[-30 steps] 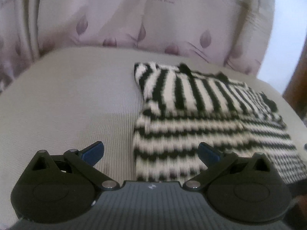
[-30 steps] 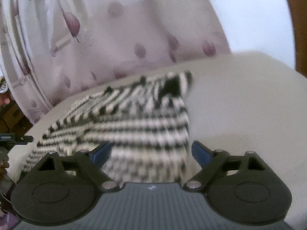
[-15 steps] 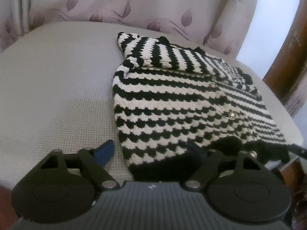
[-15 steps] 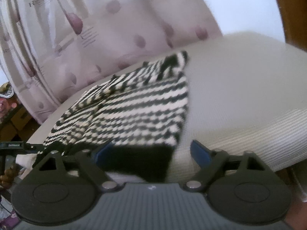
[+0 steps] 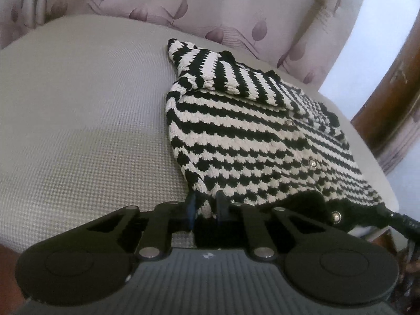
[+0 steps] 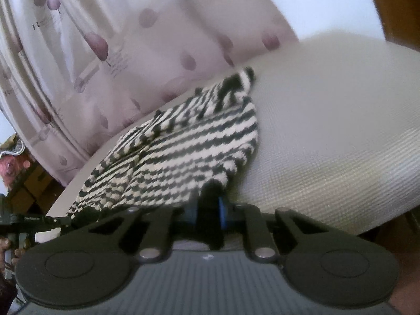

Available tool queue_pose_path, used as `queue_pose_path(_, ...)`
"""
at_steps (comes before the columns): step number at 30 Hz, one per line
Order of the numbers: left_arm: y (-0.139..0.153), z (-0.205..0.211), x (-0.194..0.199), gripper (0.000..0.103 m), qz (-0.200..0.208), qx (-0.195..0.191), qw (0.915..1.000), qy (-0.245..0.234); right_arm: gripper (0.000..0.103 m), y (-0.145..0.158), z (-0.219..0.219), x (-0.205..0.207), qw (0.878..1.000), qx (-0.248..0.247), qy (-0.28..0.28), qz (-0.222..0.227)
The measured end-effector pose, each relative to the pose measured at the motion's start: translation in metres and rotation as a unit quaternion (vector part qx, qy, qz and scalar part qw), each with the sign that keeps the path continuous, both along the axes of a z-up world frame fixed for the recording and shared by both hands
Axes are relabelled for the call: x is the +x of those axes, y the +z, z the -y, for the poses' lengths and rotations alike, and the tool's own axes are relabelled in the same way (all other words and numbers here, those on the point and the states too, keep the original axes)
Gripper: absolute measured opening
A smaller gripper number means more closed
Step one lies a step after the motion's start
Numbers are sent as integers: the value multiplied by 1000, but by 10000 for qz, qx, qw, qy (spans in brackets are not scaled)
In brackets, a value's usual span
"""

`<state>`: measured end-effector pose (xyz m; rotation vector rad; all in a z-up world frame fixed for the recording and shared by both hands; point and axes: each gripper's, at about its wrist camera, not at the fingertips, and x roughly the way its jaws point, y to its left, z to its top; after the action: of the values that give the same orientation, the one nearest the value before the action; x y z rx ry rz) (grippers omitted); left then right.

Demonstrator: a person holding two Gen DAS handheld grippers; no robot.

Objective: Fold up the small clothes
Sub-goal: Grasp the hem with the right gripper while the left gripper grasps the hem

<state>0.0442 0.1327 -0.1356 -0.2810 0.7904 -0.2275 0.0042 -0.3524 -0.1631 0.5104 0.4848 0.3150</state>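
Two grippers, one garment, and both are biting. The black-and-white striped knitted cardigan with small metal buttons (image 5: 252, 141) lies spread on the pale grey woven cushion (image 5: 78, 120), its black hem hanging over the near edge toward the cameras. The left gripper (image 5: 206, 206) has its blue-padded fingers drawn in narrow on the hem at one bottom corner, a fold of striped knit pinched between them. Over in the right wrist view, the right gripper (image 6: 207, 210) is clamped just the same on the other bottom corner, dark hem fabric bunched between its pads.

How will this thing behave? It looks like a chunky knit: soft, limp and stretchy, probably with a bit of weight for its size. It should sag in the middle when lifted by two corners, and the loose stitches could snag or pull if tugged hard. The hem corners look like the sensible hold, since the ribbed black band seems denser than the body. One sleeve is already laid across the chest near the collar, so a bottom-to-top fold looks like the likely step.

Containers? None in view, no basket or bin, only the cushion and the mauve leaf-print curtain (image 5: 210, 8) behind it.
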Motion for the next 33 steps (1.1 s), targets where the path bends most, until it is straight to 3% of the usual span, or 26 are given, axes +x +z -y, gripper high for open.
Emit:
queue_pose_path(4, 1, -2, -1, 42, -8, -147, 9997, -184, 18, -3, 3, 2, 9996, 240, 79, -130)
queue_pose_path(6, 1, 0, -2, 69, -12, -294, 9991, -309, 34, -6, 7, 4, 9983, 537, 99, -182)
queue_pose_path(7, 2, 3, -2, 76, -6, -316, 9989, -339, 61, -7, 7, 4, 9980, 595, 55, -184)
queue_pose_path(8, 1, 5, -2, 78, 10, -312, 9989, -349, 78, -8, 6, 3, 9975, 681, 86, -142)
queue_pose_path(10, 0, 9, -3, 83, 67, -326, 9987, -393, 84, -8, 3, 4, 9959, 880, 172, -97)
queue_pose_path(12, -1, 13, -4, 75, 164, -216, 9989, -383, 84, -6, -3, 6, 9969, 765, 136, -84)
queue_pose_path(13, -2, 16, -4, 54, 217, -88, 9990, -387, 84, -6, -5, 7, 9970, 756, 137, -67)
queue_pose_path(15, -3, 17, -4, 30, 244, 116, 9992, -293, 79, -6, -7, 8, 9971, 748, 131, -62)
queue_pose_path(16, -3, 15, -4, 22, 239, 125, 9993, -250, 60, -6, -9, 8, 9976, 687, 102, -42)
queue_pose_path(17, -4, 11, -3, 18, 204, 48, 9996, -212, 31, -7, -10, 10, 9977, 646, 142, -117)
queue_pose_path(18, -5, 8, -2, 14, 191, -7, 9997, -164, 26, -10, -11, 12, 9976, 637, 137, -226)
queue_pose_path(21, -6, 2, -2, 14, 167, -148, 9997, -128, 19, -16, -5, 10, 9964, 818, 72, -204)
queue_pose_path(25, -5, 3, -2, 17, 181, -80, 9996, -212, 19, -19, 11, 5, 9927, 1201, -1, -134)
queue_pose_path(28, -4, 1, -1, 41, 153, -199, 9992, -322, 19, -19, 16, 4, 9930, 1164, -10, -179)
queue_pose_path(31, -2, 5, 0, 51, 168, -211, 9987, -427, 22, -22, 15, 7, 9908, 1329, 105, -240)
queue_pose_path(33, -2, 11, -1, 55, 226, -65, 9986, -464, 37, -23, 13, 9, 9898, 1401, 33, -268)
